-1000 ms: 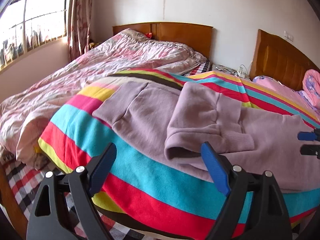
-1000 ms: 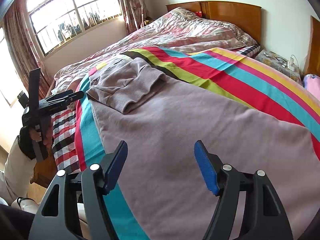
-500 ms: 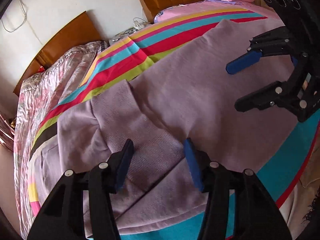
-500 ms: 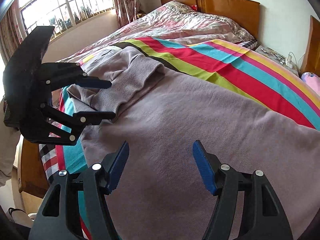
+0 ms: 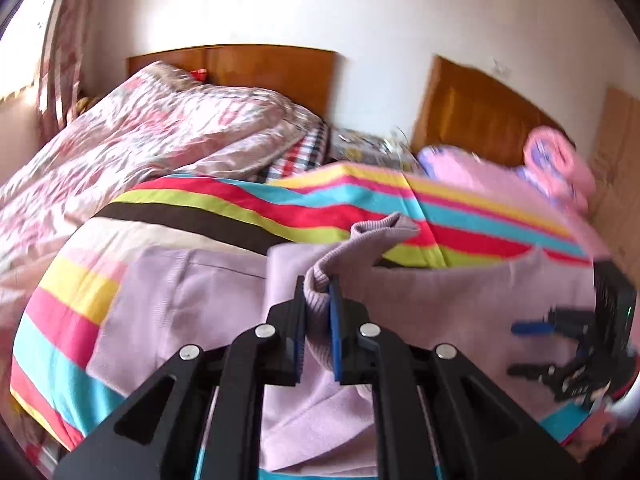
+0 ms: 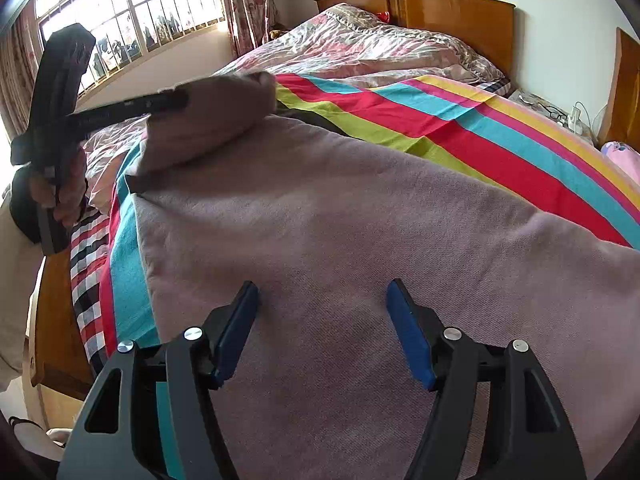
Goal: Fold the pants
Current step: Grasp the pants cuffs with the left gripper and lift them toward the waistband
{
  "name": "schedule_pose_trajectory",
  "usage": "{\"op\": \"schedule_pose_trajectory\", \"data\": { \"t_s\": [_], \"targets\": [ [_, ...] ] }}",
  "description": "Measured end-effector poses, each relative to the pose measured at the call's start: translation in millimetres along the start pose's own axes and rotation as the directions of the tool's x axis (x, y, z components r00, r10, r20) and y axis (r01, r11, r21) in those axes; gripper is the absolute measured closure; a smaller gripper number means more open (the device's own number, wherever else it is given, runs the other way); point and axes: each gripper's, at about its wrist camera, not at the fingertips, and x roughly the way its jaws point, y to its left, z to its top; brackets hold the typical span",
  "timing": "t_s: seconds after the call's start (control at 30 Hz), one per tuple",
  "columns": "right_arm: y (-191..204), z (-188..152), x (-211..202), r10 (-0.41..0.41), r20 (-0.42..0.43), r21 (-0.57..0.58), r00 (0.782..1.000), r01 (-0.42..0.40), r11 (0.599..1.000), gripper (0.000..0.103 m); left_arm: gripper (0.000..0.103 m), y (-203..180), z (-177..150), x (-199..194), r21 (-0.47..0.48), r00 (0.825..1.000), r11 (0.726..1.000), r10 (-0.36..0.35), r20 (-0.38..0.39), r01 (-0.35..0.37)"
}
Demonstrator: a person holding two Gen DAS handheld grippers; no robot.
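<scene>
Mauve knit pants (image 6: 360, 216) lie spread on a striped blanket (image 6: 460, 120) on the bed. My left gripper (image 5: 317, 292) is shut on a ribbed cuff of the pants (image 5: 352, 248) and holds it lifted above the fabric; in the right wrist view the left gripper (image 6: 176, 100) shows at upper left with the raised fold (image 6: 224, 120). My right gripper (image 6: 322, 300) is open, its blue pads just above the flat pants, nothing between them. It also shows at the right edge of the left wrist view (image 5: 532, 344).
A pink floral quilt (image 5: 140, 140) lies bunched at the bed's far left. Wooden headboards (image 5: 272, 68) stand against the wall. A nightstand with cables (image 6: 556, 112) sits between the beds. A checked sheet (image 6: 86, 280) hangs at the bed's wooden edge. A window (image 6: 120, 20) is on the left.
My left gripper has closed on the pants cuff and lifted it up off the bed. The right gripper stays open over the pants, nearly still.
</scene>
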Motion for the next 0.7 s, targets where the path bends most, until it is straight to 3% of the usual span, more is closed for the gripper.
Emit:
{"op": "schedule_pose_trajectory", "data": {
  "t_s": [0.07,0.17,0.2,0.23,0.27,0.33,0.4,0.5,0.6,0.63,0.7],
  "targets": [
    [-0.1,-0.8,-1.2,0.003,0.002,0.003,1.0,-0.003,1.0,0.037,0.093,62.0,5.8,-18.3,-0.223,0.999,0.975,0.014,0.042,-0.004],
    [-0.4,-0.4,-0.9,0.005,0.004,0.007,1.0,-0.005,1.0,0.036,0.088,130.6,-12.1,-27.1,-0.436,1.0,0.9,0.014,0.028,0.0],
    [-0.1,-0.2,-0.5,0.005,0.004,0.007,1.0,-0.005,1.0,0.036,0.08,146.5,-21.7,-26.5,-0.477,1.0,0.879,0.003,0.002,-0.002],
    [0.7,0.0,-0.1,0.004,0.003,0.005,1.0,-0.004,1.0,0.036,0.052,157.6,-31.7,-22.4,-0.506,1.0,0.863,0.0,-0.021,-0.011],
    [1.1,-0.1,0.0,0.004,0.003,0.004,1.0,-0.004,1.0,0.036,0.04,167.0,-41.5,-26.1,-0.527,1.0,0.85,-0.002,-0.013,-0.005],
    [2.0,-0.4,-0.5,0.005,0.004,0.003,1.0,-0.005,1.0,0.036,0.04,172.7,-56.9,-31.7,-0.548,0.999,0.836,-0.022,0.028,0.033],
    [4.1,-0.3,-2.0,-0.003,0.009,-0.007,1.0,0.003,1.0,0.036,0.04,162.3,-64.1,-49.3,-0.532,0.996,0.847,0.039,0.074,0.006],
    [20.3,3.4,-8.7,0.001,0.019,-0.06,1.0,0.0,0.998,0.037,0.04,120.4,-62.9,-74.4,-0.427,0.984,0.903,0.12,0.134,-0.052],
    [60.2,10.9,-15.9,0.093,0.032,-0.179,0.995,-0.085,0.98,0.038,0.039,56.0,-54.1,-76.3,-0.186,0.984,0.977,0.13,0.124,-0.106],
    [77.8,13.0,-15.5,0.12,0.025,-0.232,0.992,-0.111,0.966,0.039,0.038,36.0,-49.9,-68.6,-0.089,0.985,0.987,0.14,0.101,-0.132],
    [110.0,15.6,-10.5,0.165,0.002,-0.324,0.986,-0.155,0.933,0.043,0.035,6.7,-44.0,-45.1,0.063,0.979,0.977,0.201,0.041,-0.203]
  ]
}}
